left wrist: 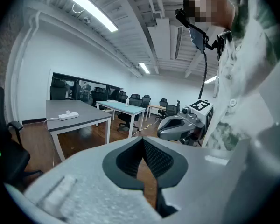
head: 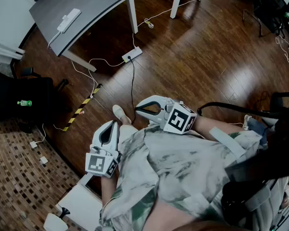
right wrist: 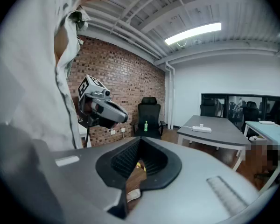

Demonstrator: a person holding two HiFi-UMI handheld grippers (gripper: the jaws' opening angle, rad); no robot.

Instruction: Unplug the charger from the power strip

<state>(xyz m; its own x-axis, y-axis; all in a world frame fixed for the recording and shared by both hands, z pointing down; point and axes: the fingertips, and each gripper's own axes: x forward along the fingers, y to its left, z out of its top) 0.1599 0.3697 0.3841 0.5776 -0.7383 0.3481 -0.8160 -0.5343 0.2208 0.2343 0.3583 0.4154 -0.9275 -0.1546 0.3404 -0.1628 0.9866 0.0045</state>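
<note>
A white power strip [head: 69, 19] lies on the grey table [head: 86, 4] at the far left, with its white cord hanging off the edge. A small white charger [left wrist: 67, 112] stands plugged in on top of it; the right gripper view shows the same strip [right wrist: 201, 129] far off. Both grippers are held close to the person's body, well short of the table. My left gripper [head: 112, 124] is shut with nothing in it, its pads meeting [left wrist: 143, 143]. My right gripper [head: 137, 109] is also shut and empty [right wrist: 139, 146].
A second white power strip [head: 132, 55] lies on the wood floor with a black cable plugged in. Yellow-black tape [head: 82, 108] and white cords cross the floor. A black chair [head: 19, 100] holding a green bottle [head: 24, 102] stands left. More tables and chairs fill the room behind.
</note>
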